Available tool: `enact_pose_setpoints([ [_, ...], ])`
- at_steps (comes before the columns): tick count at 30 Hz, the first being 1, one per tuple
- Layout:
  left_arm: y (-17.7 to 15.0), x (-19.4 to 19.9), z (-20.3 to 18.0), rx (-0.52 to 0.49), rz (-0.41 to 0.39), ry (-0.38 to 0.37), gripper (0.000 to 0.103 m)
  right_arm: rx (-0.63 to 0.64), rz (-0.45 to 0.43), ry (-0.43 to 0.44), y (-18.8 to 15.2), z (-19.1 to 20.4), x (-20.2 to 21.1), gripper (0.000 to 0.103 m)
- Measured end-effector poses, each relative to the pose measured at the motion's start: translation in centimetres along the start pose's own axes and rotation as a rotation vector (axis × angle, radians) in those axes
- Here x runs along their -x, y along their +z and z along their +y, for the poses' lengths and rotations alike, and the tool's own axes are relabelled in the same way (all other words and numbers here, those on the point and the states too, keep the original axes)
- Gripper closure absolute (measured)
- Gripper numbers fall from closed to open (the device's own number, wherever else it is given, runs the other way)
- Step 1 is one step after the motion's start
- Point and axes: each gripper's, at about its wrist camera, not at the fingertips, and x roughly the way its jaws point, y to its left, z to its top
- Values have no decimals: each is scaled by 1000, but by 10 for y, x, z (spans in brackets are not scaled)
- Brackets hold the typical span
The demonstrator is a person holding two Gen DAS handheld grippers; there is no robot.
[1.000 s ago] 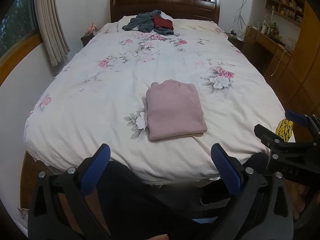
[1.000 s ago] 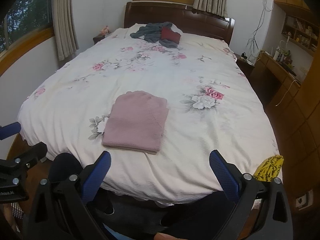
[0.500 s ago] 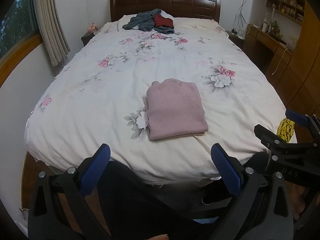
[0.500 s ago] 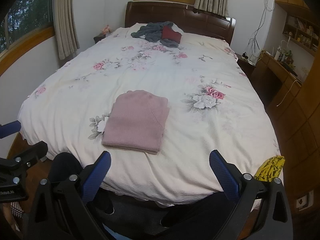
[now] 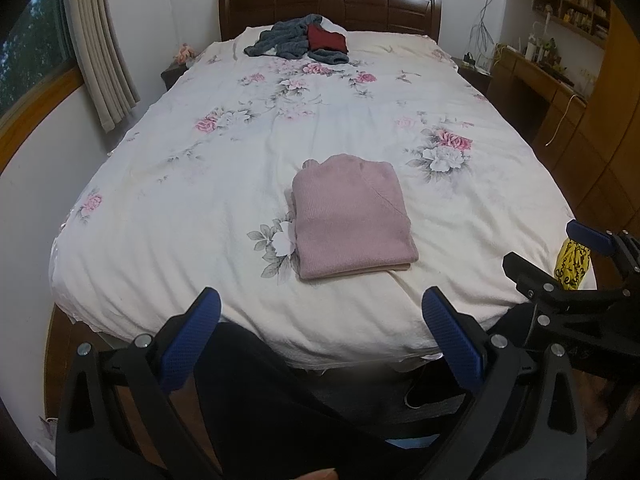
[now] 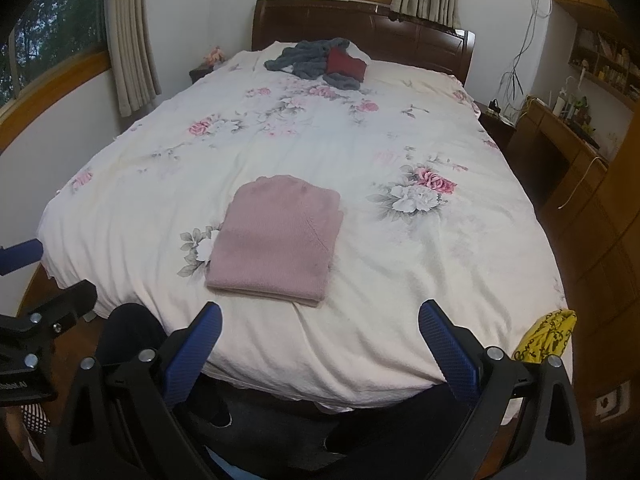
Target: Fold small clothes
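Pink knitwear, folded into 1 neat rectangle, is laid near the bed's foot, while both the left tool and right tool are held wide, empty, clear of it.

A folded sweater lies on the bed, near the foot edge and about midway between the side edges. A heap of clothes lies at the head edge, well apart from it. A bag hangs at the foot's right corner.
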Motion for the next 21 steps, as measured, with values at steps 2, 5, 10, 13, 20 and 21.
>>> enact_pose_setpoints([
  [2, 2, -1, 0, -2, 3, -1, 3, -2, 1, 2, 1, -1, -1, 4],
  [5, 4, -3, 0, -6, 6, -1, 3, -4, 8, 5, 1, 0, -6, 4],
  [10, 5, -5, -1, -13, 13, 7, 3, -3, 12, 11, 3, 2, -11, 4],
  [13, 6, -5, -1, -13, 13, 6, 3, -6, 5, 23, 5, 1, -11, 4],
  [20, 8, -5, -4, -27, 14, 6, 3, -9, 6, 36, 7, 0, -10, 4],
  [21, 8, -5, -5, -28, 13, 7, 3, -10, 5, 36, 7, 0, -10, 4],
])
